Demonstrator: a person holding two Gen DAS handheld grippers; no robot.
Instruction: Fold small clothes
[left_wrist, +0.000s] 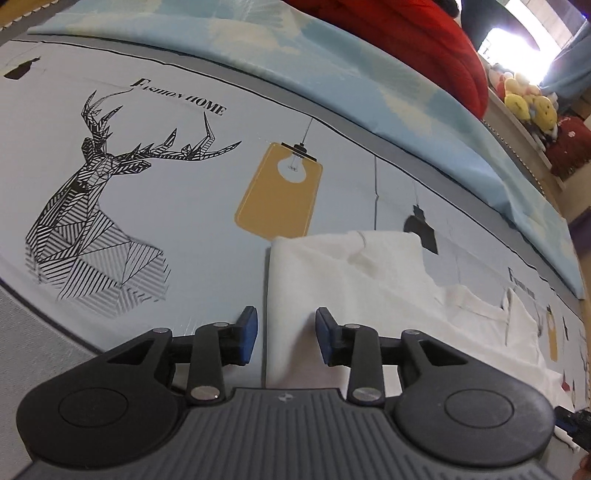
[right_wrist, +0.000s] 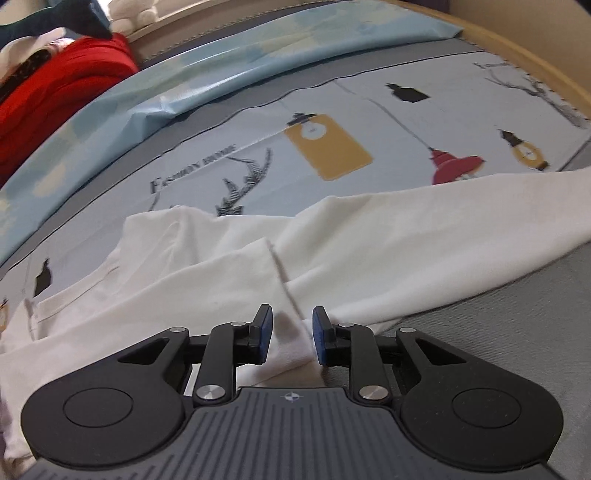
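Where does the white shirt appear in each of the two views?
Left wrist view: the white shirt fills the lower right, its edge between the open fingers.
Right wrist view: the white shirt spans the middle.
Shared landmark: the yellow lamp print on the sheet.

Left claw (left_wrist: 286, 336) gapes over the white garment's (left_wrist: 354, 273) folded edge; printed sheet (left_wrist: 184, 206) beneath.
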